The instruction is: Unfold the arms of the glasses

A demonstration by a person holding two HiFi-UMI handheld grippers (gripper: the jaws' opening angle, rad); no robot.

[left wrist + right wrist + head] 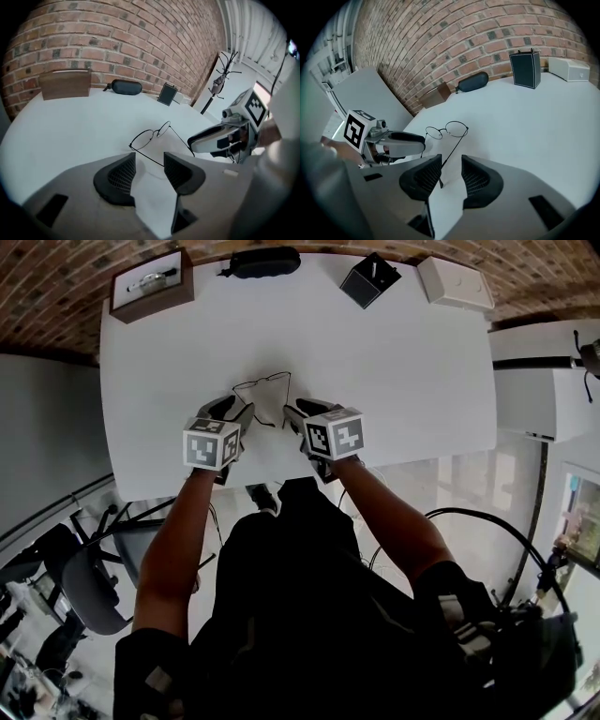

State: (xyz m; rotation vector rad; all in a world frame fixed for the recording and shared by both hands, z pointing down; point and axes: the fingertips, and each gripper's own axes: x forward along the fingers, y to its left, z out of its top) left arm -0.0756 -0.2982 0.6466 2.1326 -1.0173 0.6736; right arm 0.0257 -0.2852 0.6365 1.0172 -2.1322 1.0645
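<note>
**Head view: glasses lie open on the table, both grippers' jaws spread**

Glasses (pixel 263 396) lie on the front half of the white table (pixel 394 371). Both arms are unfolded and point back toward the person. Left gripper (pixel 234 410) sits at one arm end, right gripper (pixel 299 411) at the other. From above the thin wire frame is barely readable.

Left gripper view: jaws apart. One arm runs between them and its tip is hidden behind the pad on the other gripper's side.

Right gripper view: jaws apart. The arm tip lies in the gap, probably just off the pad nearer the left gripper; contact is unclear.

At the far edge, a black glasses case (pixel 264 261) and a wooden box (pixel 150 284) sit well apart from the glasses.
</note>
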